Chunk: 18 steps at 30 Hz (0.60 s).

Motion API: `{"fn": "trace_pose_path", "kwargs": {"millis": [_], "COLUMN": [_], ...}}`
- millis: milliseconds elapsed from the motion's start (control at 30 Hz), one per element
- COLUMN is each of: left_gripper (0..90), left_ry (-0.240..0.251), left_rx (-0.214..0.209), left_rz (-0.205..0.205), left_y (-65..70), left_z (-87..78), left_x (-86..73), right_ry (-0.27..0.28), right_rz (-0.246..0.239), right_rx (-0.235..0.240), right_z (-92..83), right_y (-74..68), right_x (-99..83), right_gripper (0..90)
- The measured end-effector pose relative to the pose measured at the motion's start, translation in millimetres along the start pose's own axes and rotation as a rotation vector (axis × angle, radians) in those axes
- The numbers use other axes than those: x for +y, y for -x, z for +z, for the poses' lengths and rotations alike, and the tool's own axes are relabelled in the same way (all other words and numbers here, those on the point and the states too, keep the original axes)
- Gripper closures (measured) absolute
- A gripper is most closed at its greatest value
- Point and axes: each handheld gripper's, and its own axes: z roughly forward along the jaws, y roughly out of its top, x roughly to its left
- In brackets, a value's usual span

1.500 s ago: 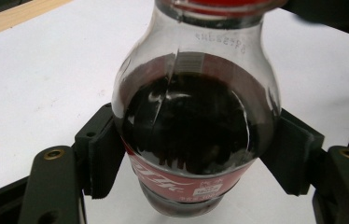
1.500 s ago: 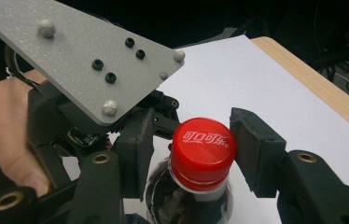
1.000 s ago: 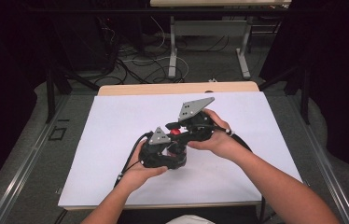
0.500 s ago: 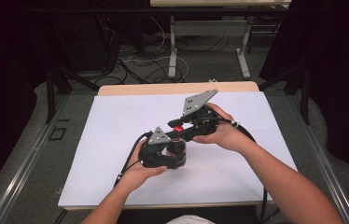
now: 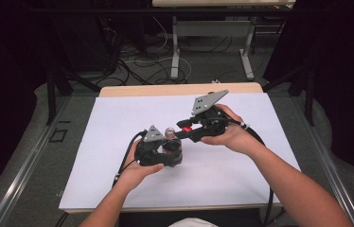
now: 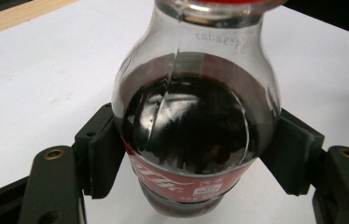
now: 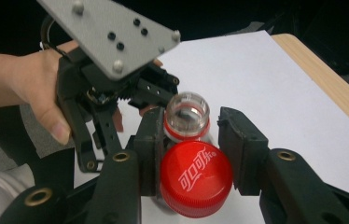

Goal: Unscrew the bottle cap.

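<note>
Our left gripper (image 6: 196,154) clamps the cola bottle (image 6: 193,126) by its belly, near the middle of the white table (image 5: 260,175). Our right gripper (image 7: 191,163), at the bottle's two o'clock in the high view, grips the removed red cap (image 7: 196,178).

Lab or test room, dark curtains (image 5: 340,71) all round, loose cables (image 5: 142,61) on grey floor (image 5: 28,156), bench legs (image 5: 176,52) behind, white-topped table (image 5: 118,123) under fixed camera.
</note>
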Motion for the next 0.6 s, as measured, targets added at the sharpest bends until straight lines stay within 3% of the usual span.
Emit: {"fn": "trace_pose_path", "kwargs": {"millis": [600], "left_gripper": [29.8], "left_ry": [0.016], "left_rx": [0.028], "left_rz": [-0.014], "left_y": [-10.3], "left_z": [-3.9], "left_x": [7.1], "right_ry": [-0.091], "right_rz": [0.122], "right_rx": [-0.067], "right_z": [-0.4], "right_y": [0.4], "right_x": [-41.5], "right_gripper": [60.7]}}
